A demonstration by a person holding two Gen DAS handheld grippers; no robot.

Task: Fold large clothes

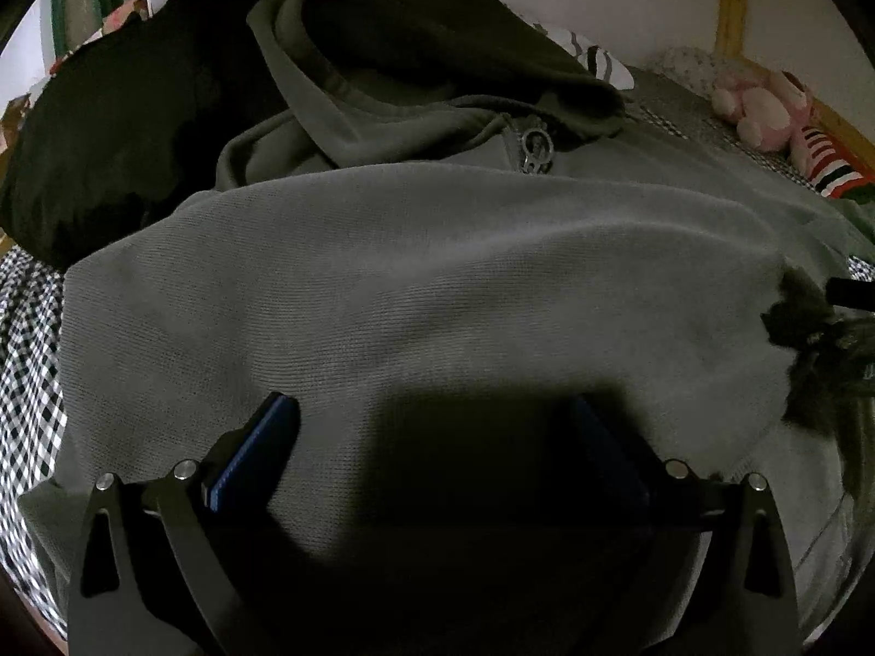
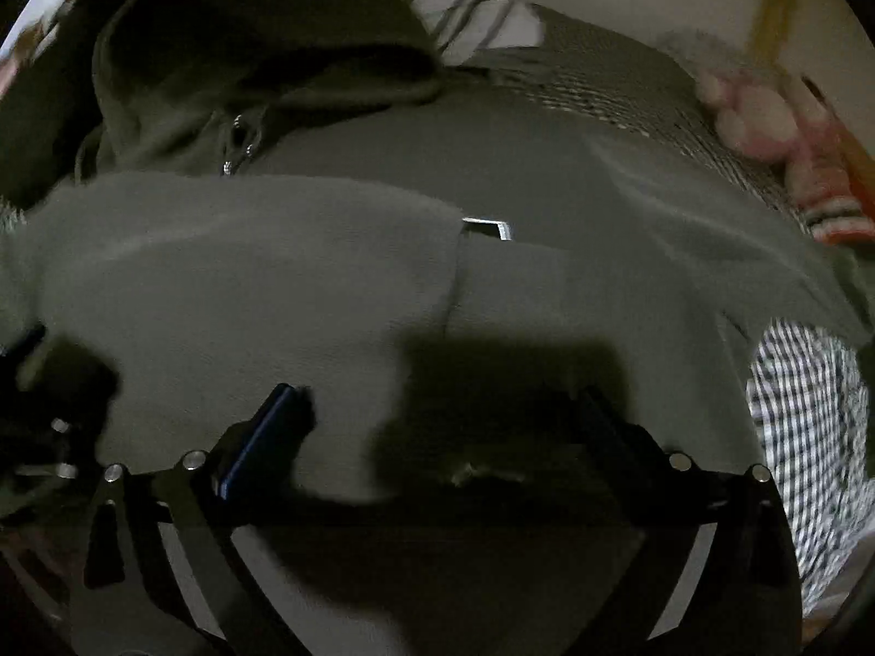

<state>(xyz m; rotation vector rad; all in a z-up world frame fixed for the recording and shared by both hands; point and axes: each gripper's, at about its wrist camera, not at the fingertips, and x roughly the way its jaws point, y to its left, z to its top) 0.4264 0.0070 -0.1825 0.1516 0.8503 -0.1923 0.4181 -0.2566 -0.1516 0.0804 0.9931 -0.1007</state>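
Note:
A large grey zip hoodie (image 1: 415,284) lies on the bed, its lower part folded up over the chest, its dark-lined hood (image 1: 415,38) at the far end and the zip pull (image 1: 533,150) just past the fold. My left gripper (image 1: 437,421) is open, close above the folded grey cloth, holding nothing. My right gripper (image 2: 443,410) is open too, just above the same hoodie (image 2: 284,273) nearer its right side. The right gripper shows dimly at the right edge of the left wrist view (image 1: 842,322).
A black garment (image 1: 126,126) lies at the far left. The black-and-white checked sheet (image 1: 27,361) shows on the left, and in the right wrist view (image 2: 804,415). A pink plush toy (image 1: 765,109) and striped cloth sit by the wooden bed frame (image 1: 730,0).

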